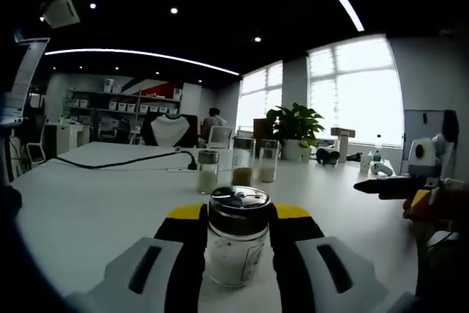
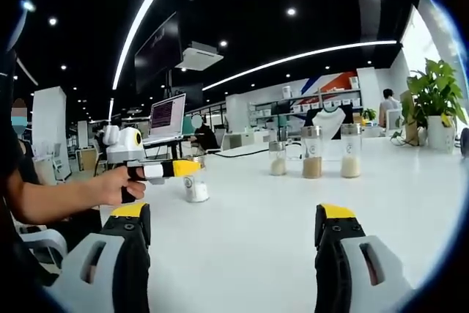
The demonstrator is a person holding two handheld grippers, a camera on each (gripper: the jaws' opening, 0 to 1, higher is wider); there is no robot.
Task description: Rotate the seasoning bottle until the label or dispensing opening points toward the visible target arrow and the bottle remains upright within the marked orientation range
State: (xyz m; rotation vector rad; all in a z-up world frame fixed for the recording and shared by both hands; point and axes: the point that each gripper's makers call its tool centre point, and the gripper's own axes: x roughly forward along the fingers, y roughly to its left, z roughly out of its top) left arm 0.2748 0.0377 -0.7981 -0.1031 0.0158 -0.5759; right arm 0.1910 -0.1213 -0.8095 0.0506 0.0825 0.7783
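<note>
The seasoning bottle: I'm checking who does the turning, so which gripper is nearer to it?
Left. The left gripper has its jaws around the bottle, one on each side. The right gripper is open and apart from the bottle, over bare table.

You have four seasoning bottles on the white table (image 1: 88, 210): one seasoning bottle (image 1: 238, 236) near, between the left gripper (image 1: 238, 254) jaws; three far bottles in a row, pale-filled (image 1: 208, 171), brown-filled (image 1: 242, 161), pale-filled (image 1: 268, 160); two grippers, the right gripper (image 2: 234, 236) with jaws wide apart; one potted plant (image 1: 295, 128) far right; one black cable (image 1: 117, 161) far left; one laptop (image 2: 168, 117) far left.
</note>
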